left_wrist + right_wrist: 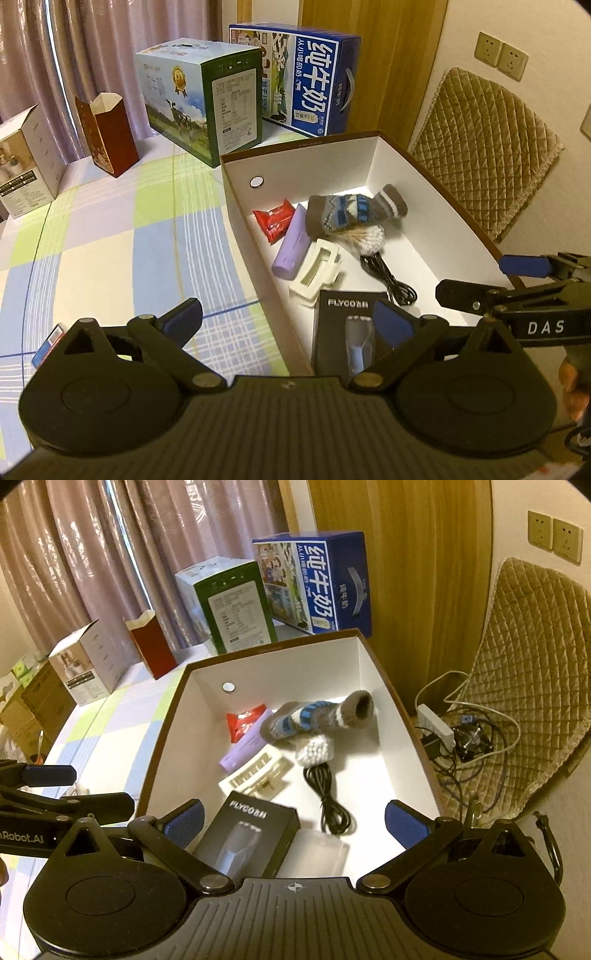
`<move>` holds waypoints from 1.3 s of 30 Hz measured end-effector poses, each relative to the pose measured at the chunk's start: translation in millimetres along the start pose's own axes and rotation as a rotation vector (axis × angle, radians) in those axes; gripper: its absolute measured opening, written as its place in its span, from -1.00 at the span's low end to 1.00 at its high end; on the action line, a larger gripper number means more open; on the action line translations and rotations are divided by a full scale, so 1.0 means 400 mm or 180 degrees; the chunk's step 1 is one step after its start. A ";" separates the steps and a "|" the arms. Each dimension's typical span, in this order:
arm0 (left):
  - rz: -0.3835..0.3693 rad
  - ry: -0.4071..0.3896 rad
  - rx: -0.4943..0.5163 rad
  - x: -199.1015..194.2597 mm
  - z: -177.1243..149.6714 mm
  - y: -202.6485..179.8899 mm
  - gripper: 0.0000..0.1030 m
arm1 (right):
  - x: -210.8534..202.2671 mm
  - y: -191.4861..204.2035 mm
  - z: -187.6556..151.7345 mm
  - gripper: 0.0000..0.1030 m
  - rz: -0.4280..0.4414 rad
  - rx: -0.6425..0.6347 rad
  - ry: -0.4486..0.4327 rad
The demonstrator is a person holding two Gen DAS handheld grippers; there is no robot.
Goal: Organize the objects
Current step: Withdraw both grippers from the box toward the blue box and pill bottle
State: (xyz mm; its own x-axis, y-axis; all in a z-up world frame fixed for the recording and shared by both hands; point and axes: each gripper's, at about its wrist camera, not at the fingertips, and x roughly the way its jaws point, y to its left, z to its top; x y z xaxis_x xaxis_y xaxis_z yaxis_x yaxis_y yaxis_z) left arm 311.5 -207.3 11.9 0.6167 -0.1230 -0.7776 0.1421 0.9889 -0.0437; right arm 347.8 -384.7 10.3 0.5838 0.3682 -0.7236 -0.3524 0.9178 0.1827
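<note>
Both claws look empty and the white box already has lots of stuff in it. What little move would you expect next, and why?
Probably the left gripper swings toward the small blue-edged item on the checkered tablecloth. Both it and the right gripper stand open, holding nothing, while the shaver box, sock and cable already lie inside the white box. That item seems the nearest thing left out.

Open-top storage box (373,686) is clutter-free at 3 o'clock; sock (314,716), cable (328,801) and shaver box (251,834) crowd 9; milk cartons (317,583) wall off 12.
</note>
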 end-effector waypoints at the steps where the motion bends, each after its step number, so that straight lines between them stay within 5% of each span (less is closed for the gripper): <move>1: -0.0015 -0.0002 -0.0010 -0.008 -0.007 0.003 0.89 | -0.005 0.006 -0.006 0.96 -0.0004 0.0000 0.0002; 23: -0.0135 0.0113 -0.0066 -0.142 -0.182 0.125 0.90 | -0.088 0.158 -0.144 0.96 -0.0071 0.0088 0.0120; 39: -0.0059 0.0238 -0.0152 -0.194 -0.280 0.254 0.90 | -0.064 0.328 -0.224 0.96 0.0200 -0.0037 0.0339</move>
State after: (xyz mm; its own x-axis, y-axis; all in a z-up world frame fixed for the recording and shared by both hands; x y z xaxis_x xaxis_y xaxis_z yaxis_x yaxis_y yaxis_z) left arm 191.4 -88.0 -2.5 0.5546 -0.1366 -0.8208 0.1148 0.9896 -0.0871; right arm 220.9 -287.2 -6.8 0.4795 0.4064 -0.7777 -0.3945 0.8915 0.2226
